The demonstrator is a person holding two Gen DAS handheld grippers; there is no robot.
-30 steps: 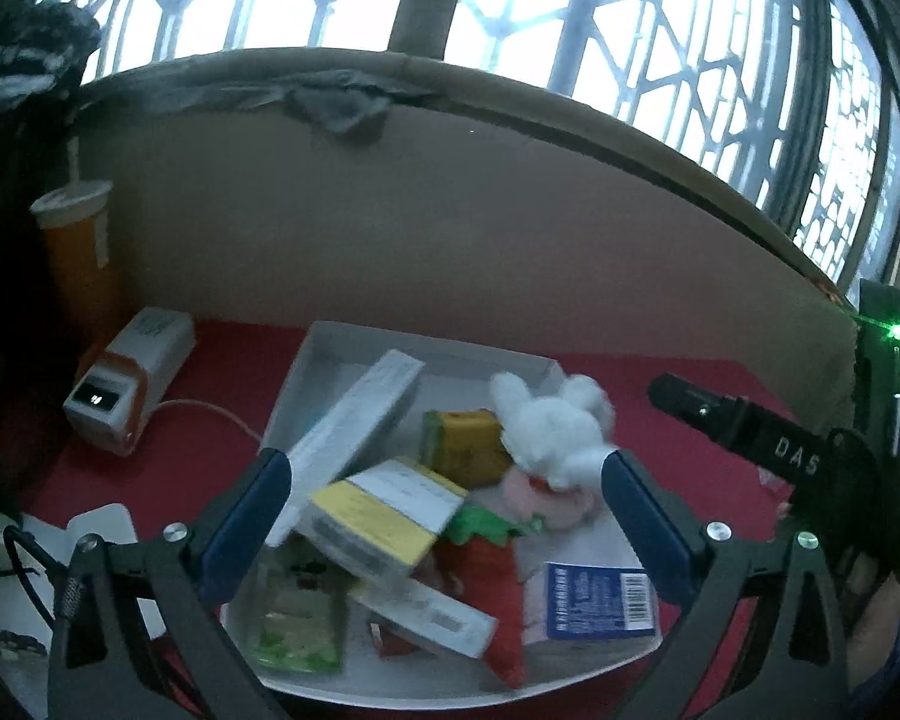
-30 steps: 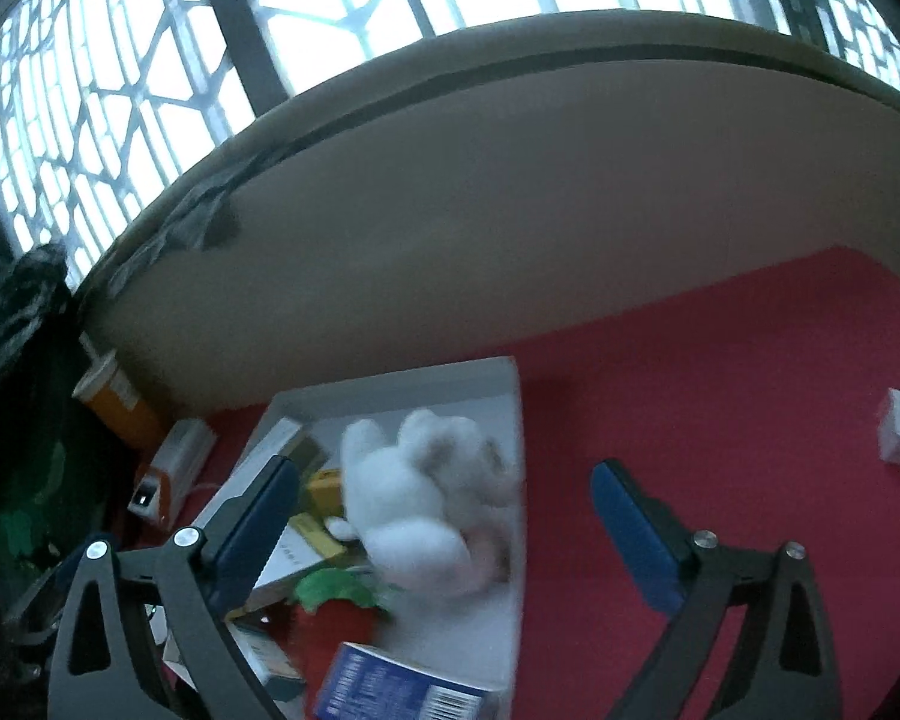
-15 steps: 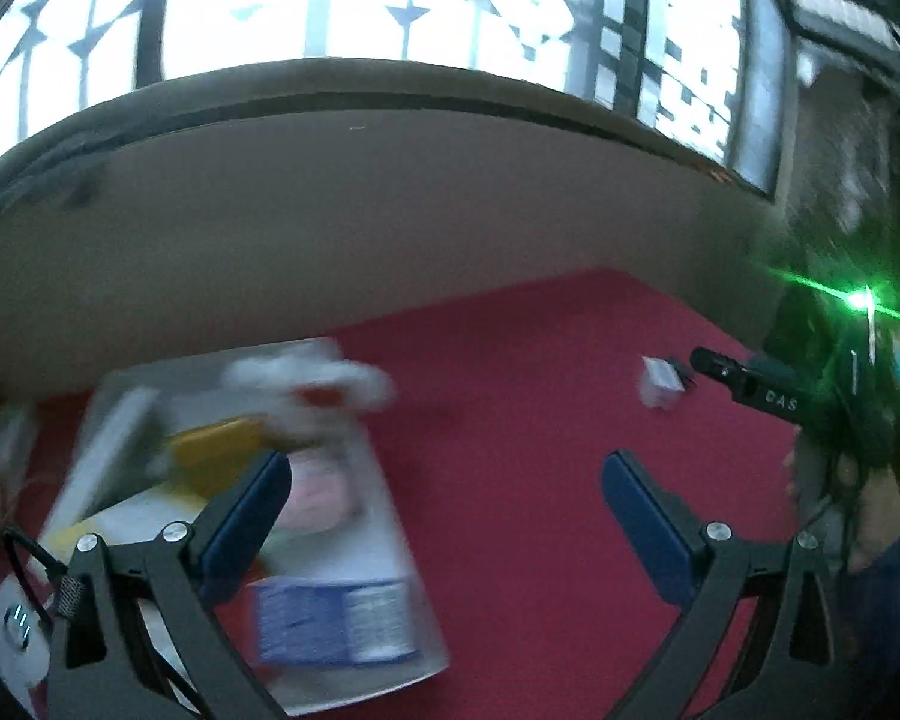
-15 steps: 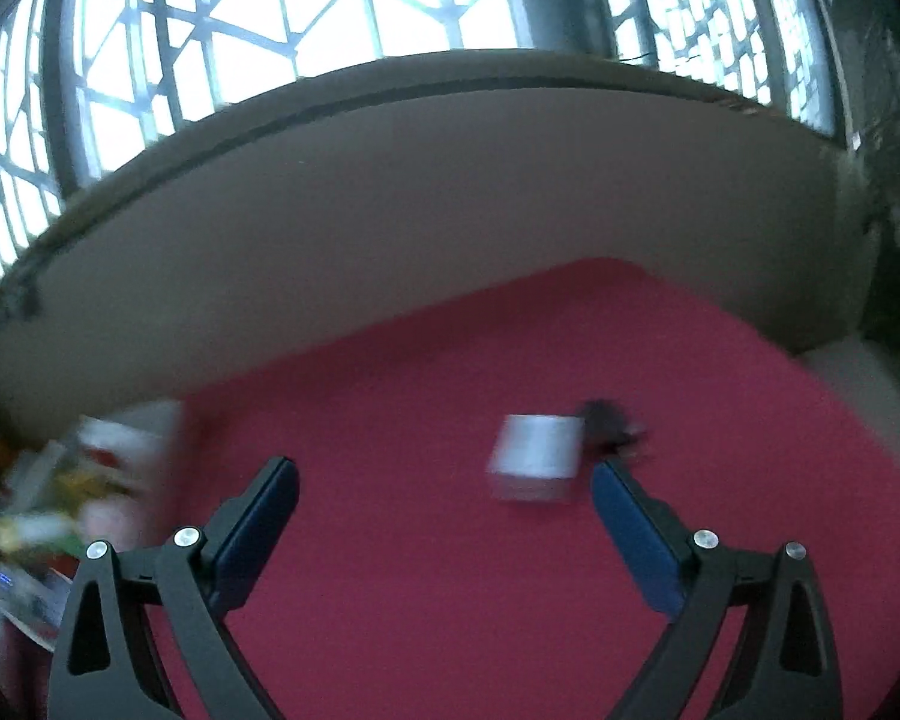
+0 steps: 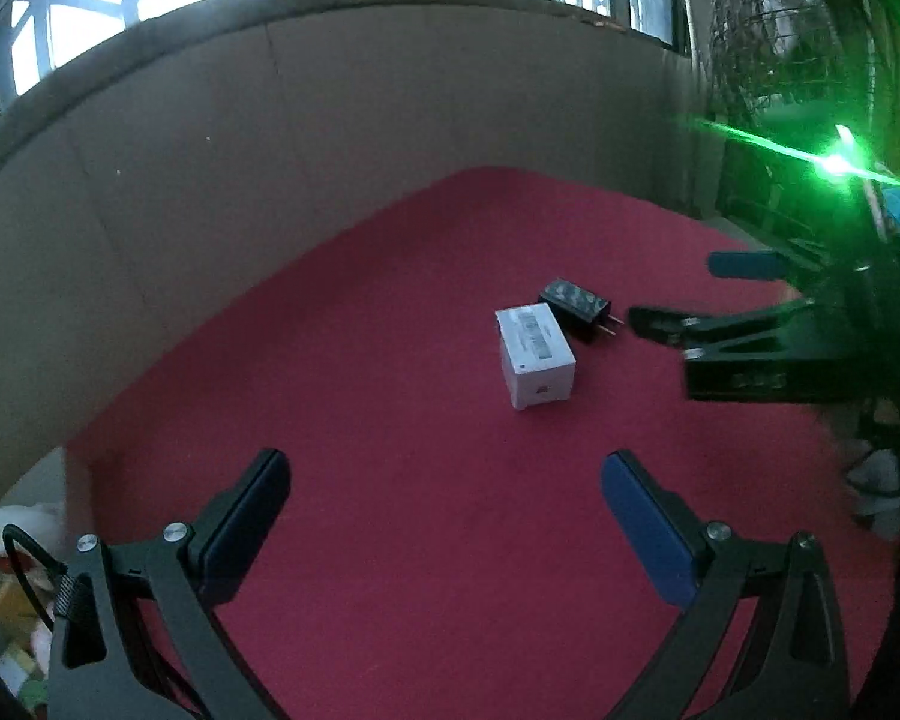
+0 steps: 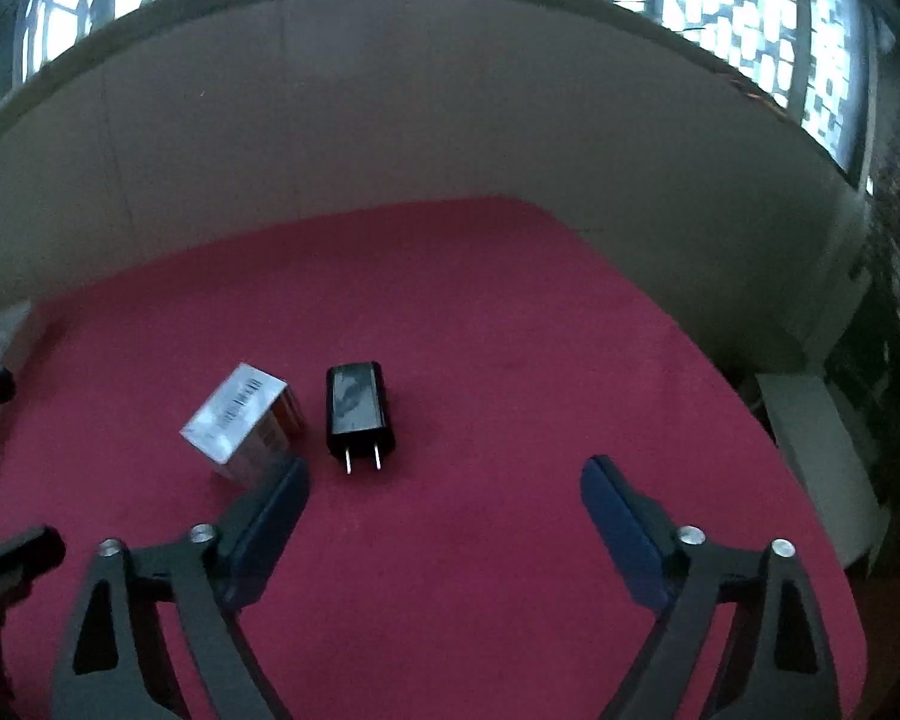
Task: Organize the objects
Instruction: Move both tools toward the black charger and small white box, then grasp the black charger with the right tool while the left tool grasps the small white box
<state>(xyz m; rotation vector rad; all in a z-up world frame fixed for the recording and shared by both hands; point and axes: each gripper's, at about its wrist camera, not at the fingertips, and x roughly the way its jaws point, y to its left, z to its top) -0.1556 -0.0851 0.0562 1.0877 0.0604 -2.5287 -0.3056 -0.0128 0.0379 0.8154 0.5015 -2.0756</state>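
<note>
A small white box (image 5: 535, 356) and a black plug adapter (image 5: 576, 306) lie side by side on the red cloth (image 5: 426, 396). My left gripper (image 5: 444, 504) is open and empty, short of the box. My right gripper (image 6: 444, 498) is open and empty; the adapter (image 6: 358, 405) lies just ahead between its fingers and the box (image 6: 243, 420) sits by its left fingertip (image 6: 282, 498). In the left wrist view the right gripper (image 5: 690, 294) comes in from the right, close to the adapter's prongs.
A beige board (image 5: 210, 180) walls the back of the cloth, with windows above. The white tray with the plush toy (image 5: 6, 531) and packets shows at the far left edge. A green light (image 5: 834, 162) glares at the right.
Both grippers have swung right, away from the filled tray, to the white box and black adapter. Both stay open and empty.
</note>
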